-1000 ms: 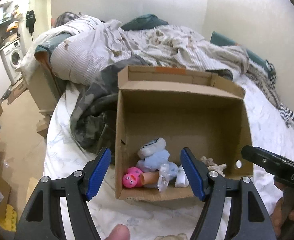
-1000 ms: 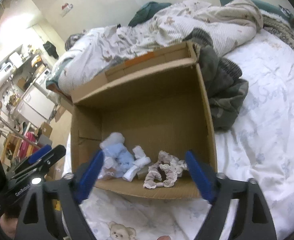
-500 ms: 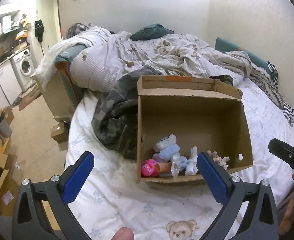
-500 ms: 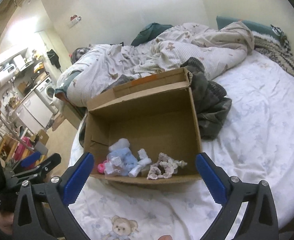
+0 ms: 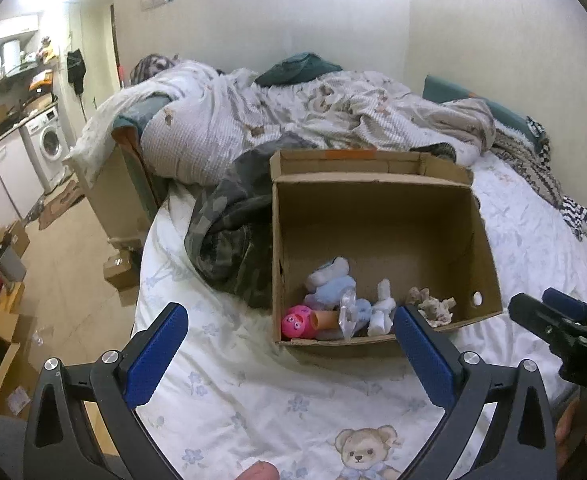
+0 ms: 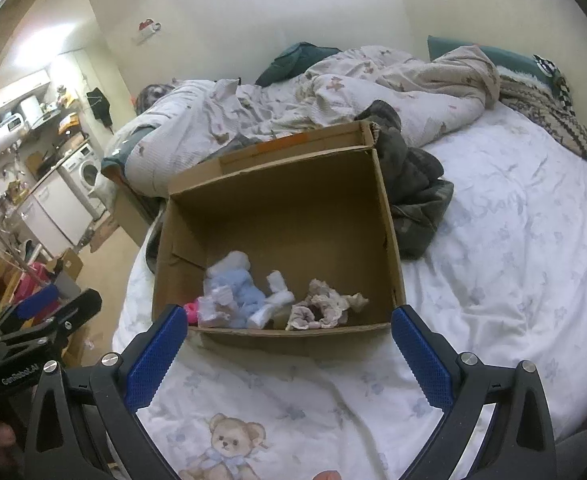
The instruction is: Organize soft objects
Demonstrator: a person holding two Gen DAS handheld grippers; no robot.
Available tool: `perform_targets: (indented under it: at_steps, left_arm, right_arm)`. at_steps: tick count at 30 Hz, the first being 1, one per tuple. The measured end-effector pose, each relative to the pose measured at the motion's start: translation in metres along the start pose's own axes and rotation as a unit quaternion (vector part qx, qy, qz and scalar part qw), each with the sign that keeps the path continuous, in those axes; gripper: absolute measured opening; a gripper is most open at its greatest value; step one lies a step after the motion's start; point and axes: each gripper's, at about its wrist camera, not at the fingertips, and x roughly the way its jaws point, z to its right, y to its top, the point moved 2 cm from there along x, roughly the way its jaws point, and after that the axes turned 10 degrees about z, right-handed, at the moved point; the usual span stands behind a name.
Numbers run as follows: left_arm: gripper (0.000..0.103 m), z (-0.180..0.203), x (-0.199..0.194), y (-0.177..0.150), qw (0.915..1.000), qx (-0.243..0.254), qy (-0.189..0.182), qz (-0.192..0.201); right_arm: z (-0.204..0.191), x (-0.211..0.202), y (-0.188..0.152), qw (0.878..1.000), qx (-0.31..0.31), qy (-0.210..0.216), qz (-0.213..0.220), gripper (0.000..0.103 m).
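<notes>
An open cardboard box [image 5: 377, 216] stands on the bed, also in the right wrist view [image 6: 285, 208]. Along its near wall lie a pink toy [image 5: 298, 322], a light blue plush [image 5: 333, 286] [image 6: 233, 284], a white rolled sock [image 5: 381, 312] [image 6: 273, 300] and a beige scrunchie [image 5: 433, 306] [image 6: 325, 308]. My left gripper [image 5: 289, 352] is open and empty, held back from the box over the sheet. My right gripper [image 6: 289, 352] is open and empty, in front of the box, and shows at the right edge of the left wrist view [image 5: 561, 332].
A camouflage garment [image 5: 233, 232] lies against the box's left side. A heaped duvet [image 5: 293, 120] and pillows fill the back of the bed. The white sheet has a bear print [image 5: 365, 452]. Floor, boxes and a washing machine [image 5: 49, 144] are to the left.
Both grippers have pulled back and up from the box and opened wider. The box now looks smaller and farther, and more of the sheet shows in front.
</notes>
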Motion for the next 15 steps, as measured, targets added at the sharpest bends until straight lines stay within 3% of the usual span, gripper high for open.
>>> perform_targets:
  at_steps: [4, 15]
  left_arm:
    - [0.103, -0.0011, 0.0034, -0.0009, 0.9995, -0.02, -0.022, -0.008]
    - [0.103, 0.0022, 0.0039, -0.0025, 0.9994, -0.018, -0.026, -0.01]
  right_arm:
    - [0.0003, 0.0031, -0.0021, 1.0, -0.003, -0.004, -0.005, 0.103]
    - [0.0, 0.005, -0.002, 1.0, -0.008, -0.011, -0.007, 0.103]
